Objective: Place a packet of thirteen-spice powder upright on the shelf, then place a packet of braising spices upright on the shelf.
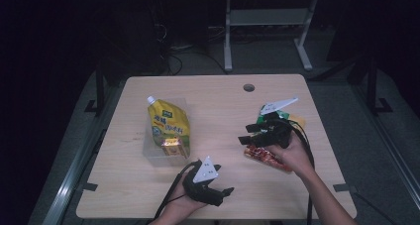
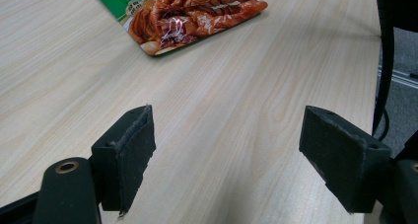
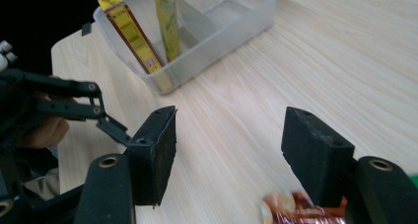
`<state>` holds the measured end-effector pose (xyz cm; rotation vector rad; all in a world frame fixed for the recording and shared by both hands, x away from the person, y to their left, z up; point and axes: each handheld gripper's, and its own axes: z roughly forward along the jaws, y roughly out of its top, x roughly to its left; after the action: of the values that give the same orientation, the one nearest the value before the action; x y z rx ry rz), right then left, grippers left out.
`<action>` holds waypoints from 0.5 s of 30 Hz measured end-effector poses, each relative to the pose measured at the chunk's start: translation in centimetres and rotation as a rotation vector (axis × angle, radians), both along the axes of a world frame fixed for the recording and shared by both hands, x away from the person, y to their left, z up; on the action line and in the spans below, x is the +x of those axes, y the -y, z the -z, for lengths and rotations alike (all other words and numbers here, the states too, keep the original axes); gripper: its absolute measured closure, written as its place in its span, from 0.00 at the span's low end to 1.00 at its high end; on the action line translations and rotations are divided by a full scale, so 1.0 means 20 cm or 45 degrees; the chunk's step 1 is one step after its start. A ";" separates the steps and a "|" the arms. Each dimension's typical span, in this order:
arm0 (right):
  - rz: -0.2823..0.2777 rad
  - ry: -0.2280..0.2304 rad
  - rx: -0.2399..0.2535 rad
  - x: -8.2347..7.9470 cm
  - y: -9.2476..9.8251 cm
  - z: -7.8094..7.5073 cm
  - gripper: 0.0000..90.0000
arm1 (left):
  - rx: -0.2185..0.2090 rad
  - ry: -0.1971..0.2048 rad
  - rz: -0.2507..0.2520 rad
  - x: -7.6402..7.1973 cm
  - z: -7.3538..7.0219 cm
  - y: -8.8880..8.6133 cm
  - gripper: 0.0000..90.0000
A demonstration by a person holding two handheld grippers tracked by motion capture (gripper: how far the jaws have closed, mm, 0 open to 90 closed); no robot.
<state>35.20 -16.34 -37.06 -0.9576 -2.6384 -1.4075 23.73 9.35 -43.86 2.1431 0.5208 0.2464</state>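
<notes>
Left gripper (image 1: 229, 191), near edge, jaws released; right gripper (image 1: 243, 140) released over snack packet (image 1: 267, 158). Clear tub (image 1: 148, 153) holds yellow pouch (image 1: 168, 123).

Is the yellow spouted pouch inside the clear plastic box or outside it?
Inside: the yellow spouted pouch stands within the clear plastic box, leaning on its wall.
</notes>
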 end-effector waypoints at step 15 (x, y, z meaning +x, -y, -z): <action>0.084 -0.010 -0.014 -0.05 0.15 0.04 0.41 | 0.004 0.004 0.001 0.00 -0.01 0.00 0.23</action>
<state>34.13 -19.40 -37.85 -1.0585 -2.6353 -1.4005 23.77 9.28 -43.75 2.1459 0.5182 0.2506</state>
